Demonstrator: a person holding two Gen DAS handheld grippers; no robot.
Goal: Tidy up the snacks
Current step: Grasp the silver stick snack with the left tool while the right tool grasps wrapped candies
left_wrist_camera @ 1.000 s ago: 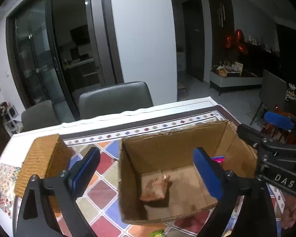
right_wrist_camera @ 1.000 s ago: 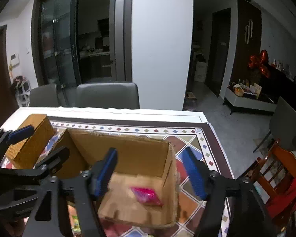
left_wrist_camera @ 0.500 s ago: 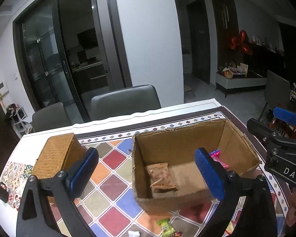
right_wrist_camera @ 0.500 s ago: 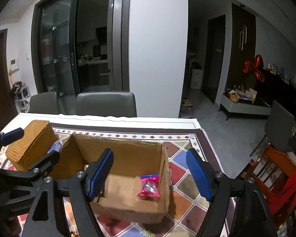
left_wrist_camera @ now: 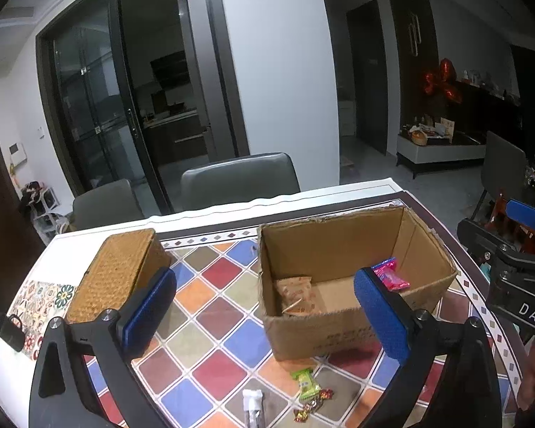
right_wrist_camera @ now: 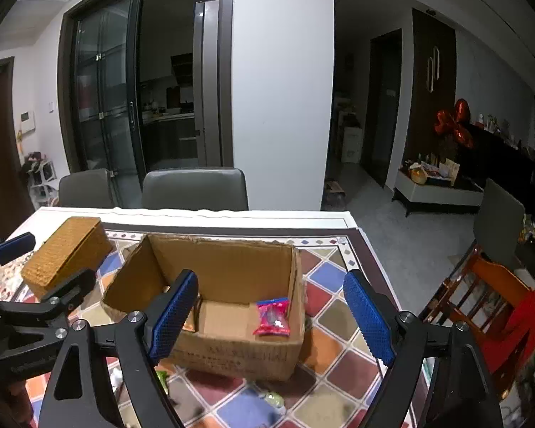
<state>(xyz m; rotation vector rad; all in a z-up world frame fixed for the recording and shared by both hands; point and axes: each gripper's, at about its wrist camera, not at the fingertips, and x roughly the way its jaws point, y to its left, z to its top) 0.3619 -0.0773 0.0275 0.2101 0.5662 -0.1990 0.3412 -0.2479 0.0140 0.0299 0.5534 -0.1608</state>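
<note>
Two claws hang spread above a cardboard box of snacks on a tiled table.

From the left wrist, the left claw (left_wrist_camera: 265, 315) is released and grips nothing; the box (left_wrist_camera: 342, 331) holds a tan packet (left_wrist_camera: 297, 292) at its left end and a pink packet (left_wrist_camera: 392, 278) at its right, with a green candy (left_wrist_camera: 306, 380) loose in front and a wicker basket (left_wrist_camera: 119, 271) well to the left.
From the right wrist, the right claw (right_wrist_camera: 271, 315) is likewise spread and bare, the pink packet (right_wrist_camera: 273, 316) lying inside the box (right_wrist_camera: 232, 351).

The cardboard box (left_wrist_camera: 353, 306) stands open-topped, while the wicker basket (left_wrist_camera: 119, 271) well apart to its left is lidded.
</note>
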